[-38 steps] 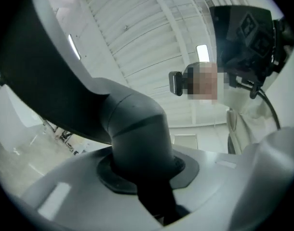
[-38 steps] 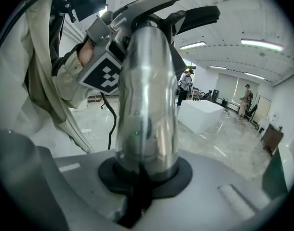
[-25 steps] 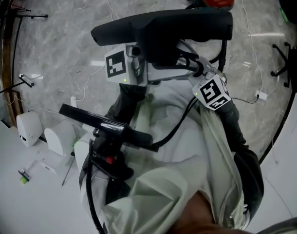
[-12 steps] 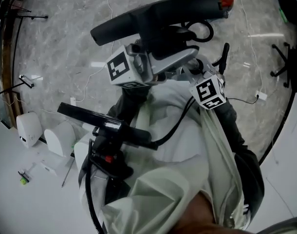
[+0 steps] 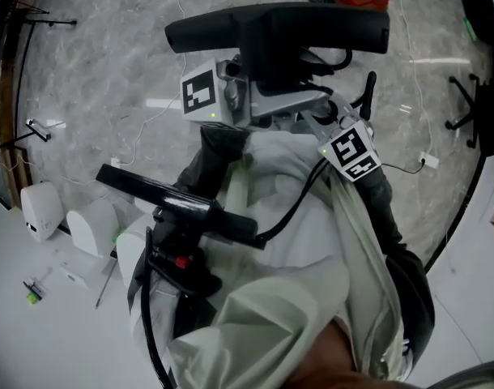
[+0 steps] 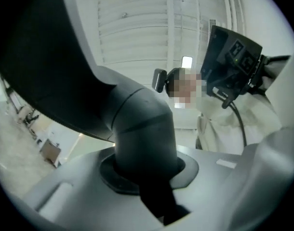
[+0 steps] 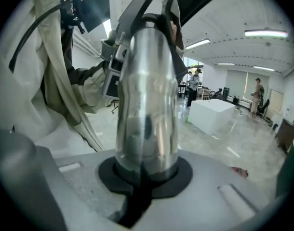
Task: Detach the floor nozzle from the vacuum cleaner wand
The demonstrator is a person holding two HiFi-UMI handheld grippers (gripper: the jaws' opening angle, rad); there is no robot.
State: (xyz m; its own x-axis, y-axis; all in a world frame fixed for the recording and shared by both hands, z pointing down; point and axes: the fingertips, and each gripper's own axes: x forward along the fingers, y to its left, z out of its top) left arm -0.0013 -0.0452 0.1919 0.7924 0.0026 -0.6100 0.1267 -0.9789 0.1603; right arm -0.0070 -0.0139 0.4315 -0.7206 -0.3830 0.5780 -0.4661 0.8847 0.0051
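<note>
Floor nozzle neck [image 6: 137,124], likely stiff plastic, is clamped in left tool [image 6: 148,174]; wand [image 7: 147,100], likely slick metal, is clenched in right tool [image 7: 146,173].

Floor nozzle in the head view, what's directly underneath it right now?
Under the floor nozzle sits the left gripper, jaws shut on its dark neck. In the head view the nozzle covers those jaws and where the wand meets the neck.
</note>
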